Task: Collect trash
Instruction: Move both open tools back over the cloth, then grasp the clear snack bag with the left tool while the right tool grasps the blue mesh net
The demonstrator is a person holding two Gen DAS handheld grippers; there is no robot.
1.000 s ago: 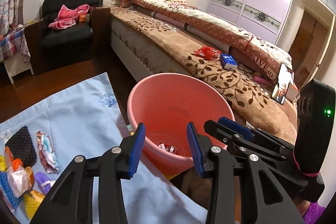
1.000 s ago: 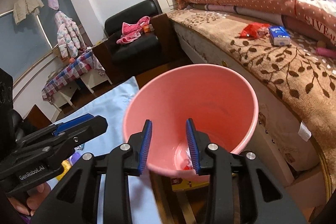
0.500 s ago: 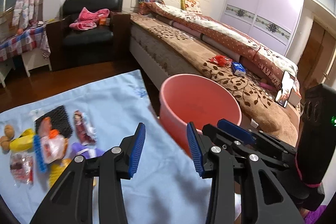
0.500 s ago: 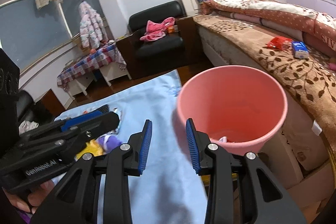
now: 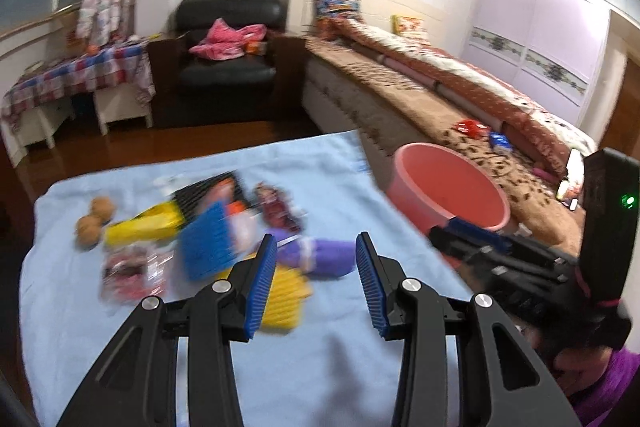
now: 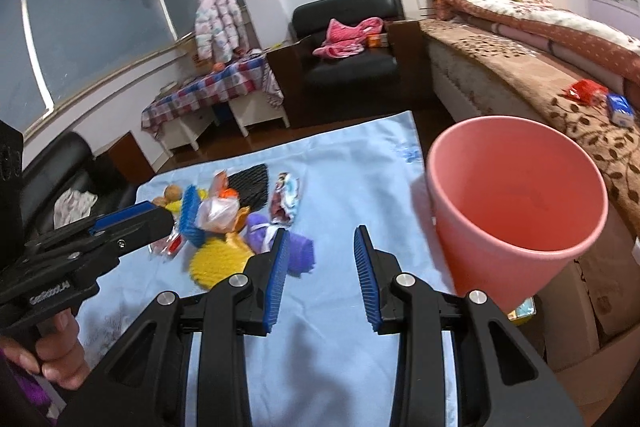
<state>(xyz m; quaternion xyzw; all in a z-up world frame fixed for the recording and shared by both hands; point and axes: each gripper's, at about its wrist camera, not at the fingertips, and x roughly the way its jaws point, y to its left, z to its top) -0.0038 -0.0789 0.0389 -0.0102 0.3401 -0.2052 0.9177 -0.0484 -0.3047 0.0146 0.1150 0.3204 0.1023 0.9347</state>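
A heap of trash lies on a light blue cloth (image 5: 328, 179) (image 6: 352, 171): a yellow foam net (image 6: 218, 259), a blue foam net (image 5: 206, 247), a purple piece (image 5: 328, 255) (image 6: 298, 251), a black net (image 6: 250, 183), wrappers (image 6: 286, 199) and a clear bag (image 6: 218, 213). The pink bucket (image 5: 440, 183) (image 6: 500, 267) stands right of the cloth, by the bed. My left gripper (image 5: 316, 237) hovers open just short of the heap, nothing between its fingers. My right gripper (image 6: 321, 231) is open over bare cloth between heap and bucket. The left wrist view is blurred.
A bed (image 5: 420, 95) with a red packet (image 6: 584, 91) and a blue box (image 6: 620, 109) runs along the right. A black armchair (image 5: 228, 67) with pink clothes and a low table under a checked cloth (image 6: 208, 95) stand beyond the cloth. Two brown nuts (image 5: 94, 219) lie at the heap's left.
Both grippers have swung left, away from the bucket's mouth and toward the trash heap. The bucket has slid to the right side of both views. Jaws keep the same gap.
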